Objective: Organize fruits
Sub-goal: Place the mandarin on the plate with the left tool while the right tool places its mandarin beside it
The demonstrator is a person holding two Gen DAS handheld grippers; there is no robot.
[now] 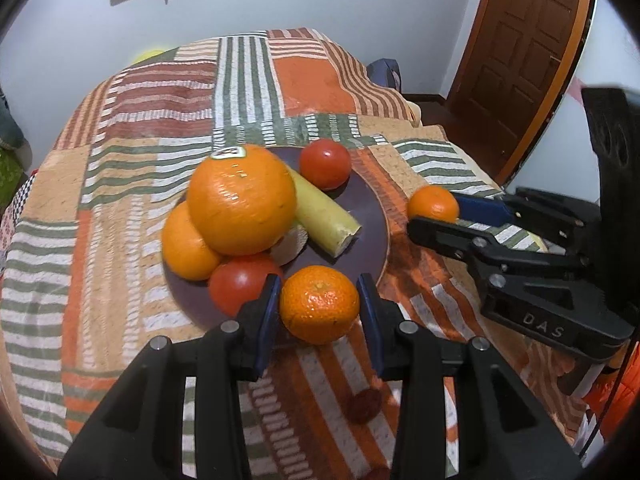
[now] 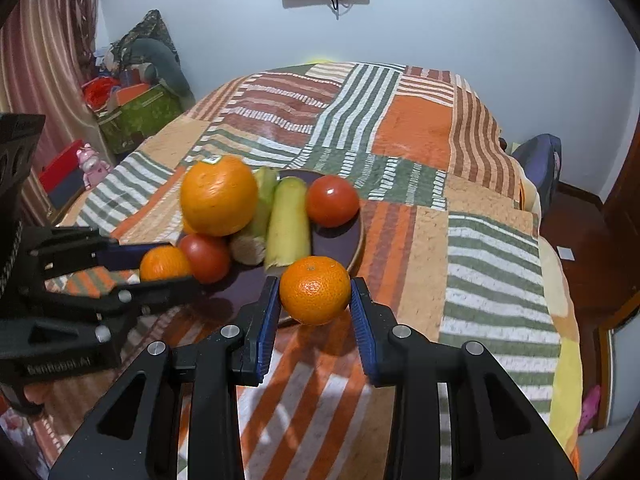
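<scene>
A dark plate [image 1: 372, 220] on the patchwork bed cover holds a large orange [image 1: 242, 200], a second orange [image 1: 186, 246], two tomatoes [image 1: 325, 164], a pale yellow-green vegetable [image 1: 324, 216] and a brown root piece. My left gripper [image 1: 320, 312] is shut on a mandarin [image 1: 319, 304] at the plate's near edge. My right gripper [image 2: 314, 300] is shut on another mandarin [image 2: 315, 290] just right of the plate [image 2: 340, 244]; it also shows in the left wrist view [image 1: 434, 204].
The striped patchwork cover [image 2: 420, 140] spreads over the whole bed. Boxes and clutter [image 2: 132, 108] stand at the far left by a curtain. A wooden door [image 1: 520, 40] is at the far right, a bag [image 2: 540, 160] beside the bed.
</scene>
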